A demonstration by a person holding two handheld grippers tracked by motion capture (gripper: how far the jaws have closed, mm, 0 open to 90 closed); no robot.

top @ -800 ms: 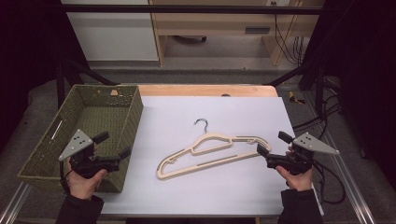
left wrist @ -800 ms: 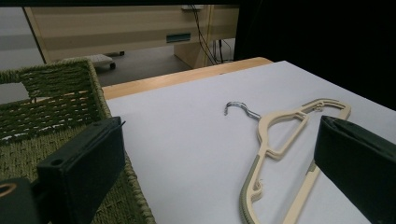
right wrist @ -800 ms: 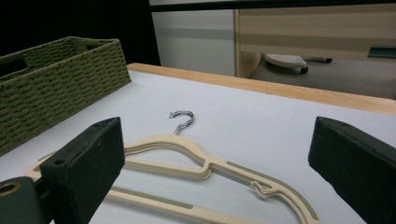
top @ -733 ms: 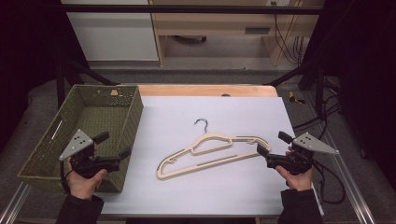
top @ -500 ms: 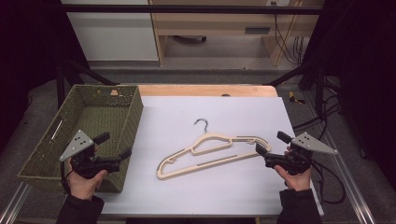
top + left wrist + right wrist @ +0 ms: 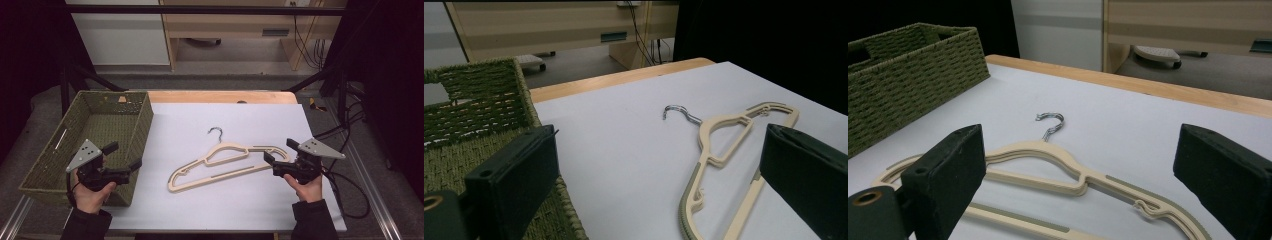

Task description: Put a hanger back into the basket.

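both grippers stand wide open with nothing between their blocky black jaws: the right gripper (image 6: 277, 155) just beside the near shoulder of the hanger (image 6: 225, 162), the left gripper (image 6: 124, 160) over the near corner of the basket (image 6: 47, 165). the hanger, a flat cream piece with a curved metal hook (image 6: 216, 132), lies flat mid-table on the smooth white table cover (image 6: 200, 210). the basket is woven, olive green and rectangular, at the table's left edge. since the earlier frame the right gripper has edged slightly toward the hanger; the hanger, basket and left gripper have kept still.
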